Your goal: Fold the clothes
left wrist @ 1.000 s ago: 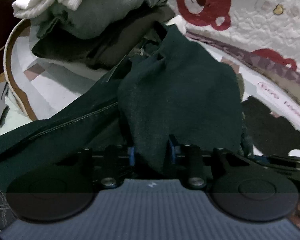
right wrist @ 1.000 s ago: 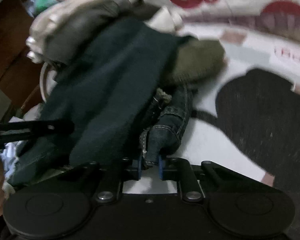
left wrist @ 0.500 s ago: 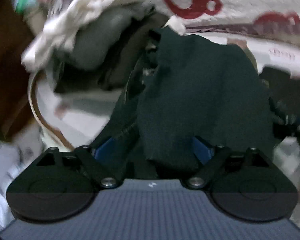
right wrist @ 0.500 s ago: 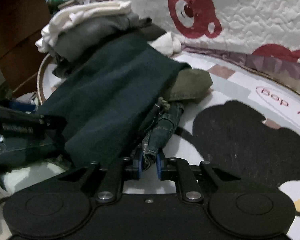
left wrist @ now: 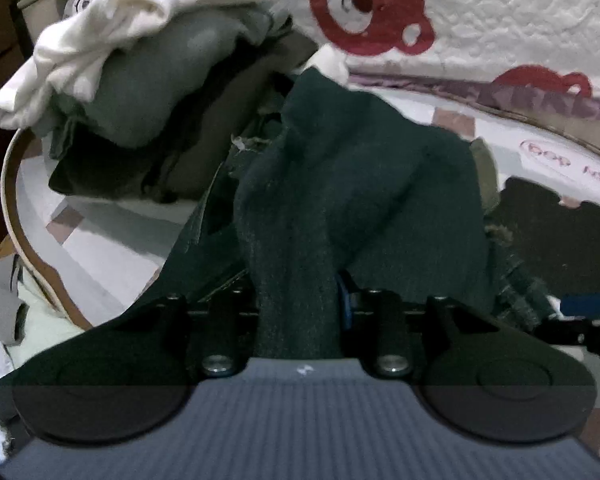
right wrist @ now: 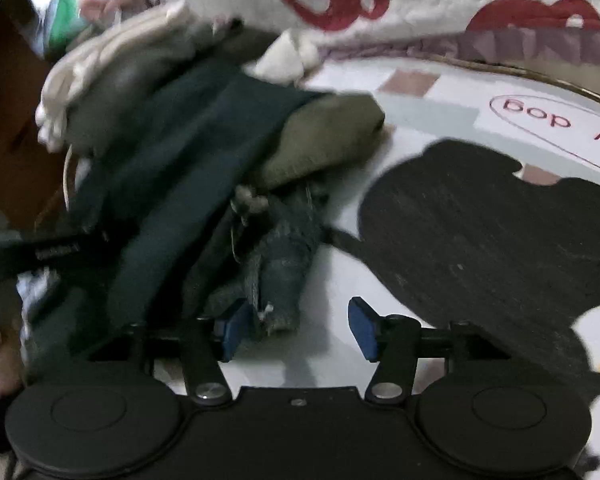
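Observation:
A dark green garment (left wrist: pixel 360 184) lies bunched on the round printed mat (left wrist: pixel 112 236). My left gripper (left wrist: pixel 298 304) is shut on a fold of it at the near edge. In the right wrist view the same garment (right wrist: pixel 188 168) drapes to the left, over an olive piece (right wrist: pixel 324 140). A dark denim end (right wrist: pixel 284 264) lies between the blue pads (right wrist: pixel 362 328) of my right gripper (right wrist: pixel 296 328), which is open and no longer pinches it.
A heap of clothes, white (left wrist: pixel 112 24) over grey-green (left wrist: pixel 168 80), stands at the mat's far left. A quilt with red bears (left wrist: pixel 364 4) rises behind. The mat's black bear print (right wrist: pixel 488 236) lies right. The left gripper's arm (right wrist: pixel 48 248) shows at left.
My left gripper opened half a second ago and has shut again on the green garment. My right gripper has opened and let go of the denim end.

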Motion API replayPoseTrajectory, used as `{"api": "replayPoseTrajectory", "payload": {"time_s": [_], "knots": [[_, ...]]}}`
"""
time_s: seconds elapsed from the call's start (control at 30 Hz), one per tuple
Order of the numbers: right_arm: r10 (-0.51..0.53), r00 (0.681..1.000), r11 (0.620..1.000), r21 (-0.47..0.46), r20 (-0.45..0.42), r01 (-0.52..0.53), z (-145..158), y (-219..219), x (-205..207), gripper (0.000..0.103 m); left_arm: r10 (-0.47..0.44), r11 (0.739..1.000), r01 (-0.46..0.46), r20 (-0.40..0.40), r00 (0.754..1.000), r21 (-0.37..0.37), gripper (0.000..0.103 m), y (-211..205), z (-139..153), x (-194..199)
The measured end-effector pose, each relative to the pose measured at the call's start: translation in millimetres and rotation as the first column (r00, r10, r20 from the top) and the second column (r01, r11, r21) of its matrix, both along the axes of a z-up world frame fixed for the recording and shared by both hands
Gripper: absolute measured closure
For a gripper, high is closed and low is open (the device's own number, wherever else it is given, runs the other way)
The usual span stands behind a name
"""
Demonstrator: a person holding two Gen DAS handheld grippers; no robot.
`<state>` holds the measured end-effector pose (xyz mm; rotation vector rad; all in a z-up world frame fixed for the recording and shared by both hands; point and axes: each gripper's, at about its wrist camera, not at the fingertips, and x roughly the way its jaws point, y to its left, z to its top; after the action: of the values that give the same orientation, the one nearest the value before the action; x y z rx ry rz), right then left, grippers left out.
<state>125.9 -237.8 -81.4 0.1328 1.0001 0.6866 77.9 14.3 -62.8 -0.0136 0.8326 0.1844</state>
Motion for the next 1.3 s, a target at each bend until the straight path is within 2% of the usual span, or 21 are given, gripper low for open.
{"api": "replayPoseTrajectory", "payload": {"time_s": [0.07, 0.13, 0.2, 0.3, 0.37, 0.4, 0.47, 0.53, 0.6, 0.63, 0.77, 0.8, 0.83, 0.87, 0.9, 0.93, 0.97, 1.07, 1.17, 1.23, 1.3], "knots": [[0.027, 1.0, 0.999, -0.022, -0.008, -0.027, 0.5, -7.0, 0.8, 0.043, 0.012, 1.0, -0.012, 0.03, 0.999, -0.009, 0.078, 2.9, 4.4, 0.7], [0.026, 0.999, 1.0, -0.001, -0.026, -0.026, -1.4, -12.9, 5.1, 0.043, 0.025, 1.0, -0.024, 0.062, 0.998, -0.018, 0.079, 6.0, 9.0, 1.5], [0.022, 0.997, 0.998, 0.063, -0.069, -0.017, -7.4, -15.0, 11.6, 0.043, 0.022, 0.999, -0.028, 0.172, 0.985, 0.033, 0.079, 9.3, 23.4, -2.2], [0.005, 0.988, 0.984, 0.175, -0.155, 0.023, -21.7, -12.3, 18.3, 0.042, 0.031, 0.988, -0.064, 0.224, 0.974, 0.139, 0.079, 15.2, 30.3, 1.2], [-0.01, 0.975, 0.975, 0.213, -0.223, 0.059, -33.4, -5.1, 19.5, 0.04, 0.096, 0.992, -0.109, 0.178, 0.979, 0.063, 0.079, 31.7, 20.5, 2.7], [-0.014, 0.969, 0.975, 0.211, -0.248, 0.068, -38.1, 0.4, 18.9, 0.04, 0.13, 0.991, -0.132, 0.148, 0.98, 0.001, 0.079, 41.6, 14.5, 1.5], [-0.014, 0.971, 0.974, 0.215, -0.238, 0.066, -38.6, 10.1, 15.5, 0.04, 0.182, 0.976, -0.166, 0.109, 0.977, -0.138, 0.078, 60.8, 6.5, -2.7], [-0.029, 0.976, 0.974, 0.213, -0.218, 0.077, -36.9, 17.8, 14.9, 0.037, 0.2, 0.959, -0.174, 0.099, 0.975, -0.226, 0.077, 73.0, 4.4, -3.1], [-0.089, 0.975, 0.966, 0.222, -0.203, 0.134, -38.0, 22.0, 17.9, 0.034, 0.179, 0.961, -0.157, 0.082, 0.98, -0.227, 0.061, 75.6, 2.7, 2.7], [-0.123, 0.973, 0.956, 0.239, -0.196, 0.169, -40.2, 24.1, 20.0, 0.032, 0.163, 0.964, -0.144, 0.071, 0.984, -0.223, 0.042, 75.8, 0.4, 6.4], [-0.273, 0.954, 0.906, 0.3, -0.126, 0.299, -45.4, 38.9, 12.5, 0.023, 0.111, 0.97, -0.102, 0.031, 0.993, -0.219, 0.036, 72.9, -10.7, 14.0], [-0.277, 0.955, 0.913, 0.281, -0.102, 0.295, -43.6, 46.5, 8.6, 0.024, 0.101, 0.97, -0.094, 0.023, 0.995, -0.222, 0.037, 71.0, -14.0, 13.7], [-0.257, 0.963, 0.931, 0.249, -0.075, 0.268, -40.9, 55.5, 5.3, 0.035, 0.089, 0.979, -0.082, 0.03, 0.996, -0.188, 0.041, 66.4, -15.0, 12.7], [-0.236, 0.971, 0.947, 0.214, -0.049, 0.241, -38.1, 64.4, 2.1, 0.046, 0.082, 0.987, -0.076, 0.035, 0.996, -0.143, 0.053, 62.2, -15.4, 11.8], [-0.222, 0.975, 0.956, 0.192, -0.016, 0.221, -33.7, 68.1, -0.7, 0.056, 0.076, 0.992, -0.072, 0.032, 0.997, -0.1, 0.055, 60.2, -16.2, 12.1], [-0.211, 0.977, 0.963, 0.178, 0.021, 0.204, -28.3, 68.7, -3.1, 0.074, 0.069, 0.996, -0.068, 0.028, 0.997, -0.057, 0.058, 58.8, -17.0, 12.7], [-0.2, 0.978, 0.97, 0.153, 0.067, 0.188, -22.9, 67.2, -5.6, 0.083, 0.077, 0.996, -0.076, 0.025, 0.997, -0.04, 0.06, 59.9, -17.2, 13.7], [-0.137, 0.963, 0.99, 0.052, 0.232, 0.128, -6.1, 62.8, -19.7, 0.088, 0.098, 0.995, -0.097, 0.041, 0.994, -0.025, 0.075, 62.7, -11.7, 12.3], [-0.039, 0.917, 0.995, -0.065, 0.398, 0.07, 11.2, 62.0, -39.2, 0.089, 0.095, 0.994, -0.1, 0.092, 0.991, 0.053, 0.08, 58.1, 0.6, 4.8], [-0.05, 0.909, 0.994, -0.067, 0.414, 0.085, 18.0, 55.1, -41.9, 0.09, 0.095, 0.985, -0.111, 0.122, 0.988, 0.131, 0.08, 53.6, 9.9, 0.5], [-0.078, 0.907, 0.992, -0.062, 0.414, 0.114, 23.0, 46.1, -40.7, 0.091, 0.101, 0.988, -0.117, 0.148, 0.984, 0.102, 0.081, 55.8, 17.5, -1.7]]}}
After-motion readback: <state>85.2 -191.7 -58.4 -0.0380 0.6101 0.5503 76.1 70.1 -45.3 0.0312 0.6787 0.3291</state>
